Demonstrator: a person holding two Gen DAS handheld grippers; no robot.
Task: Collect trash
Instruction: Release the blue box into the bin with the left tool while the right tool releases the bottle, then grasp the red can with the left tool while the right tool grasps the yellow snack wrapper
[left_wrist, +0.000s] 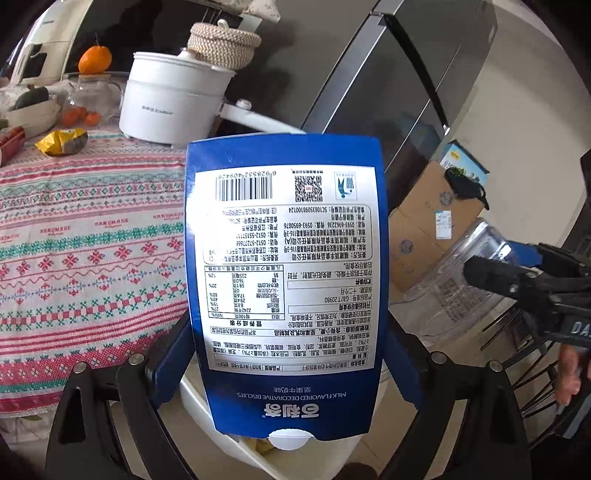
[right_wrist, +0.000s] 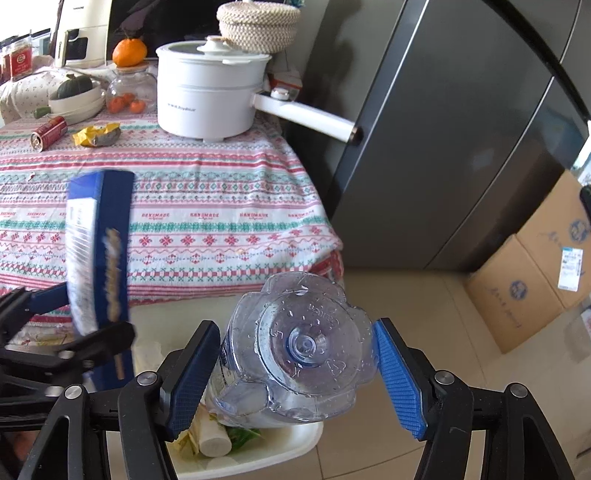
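Altogether, left gripper (left_wrist: 288, 373) clamps 1 biscuit box (left_wrist: 286, 280), right gripper (right_wrist: 295, 373) clasps 1 clear bottle (right_wrist: 299, 350).

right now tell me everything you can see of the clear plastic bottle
The clear plastic bottle is transparent with a faint blue tint, ribbed and petal-footed at its base, which faces the right wrist camera; droplets cling inside and a label wraps its side. It lies tilted between the blue pads of the right claw, which press its two sides, above the white trash bin. Its neck and cap are hidden. Nothing else visibly touches it.
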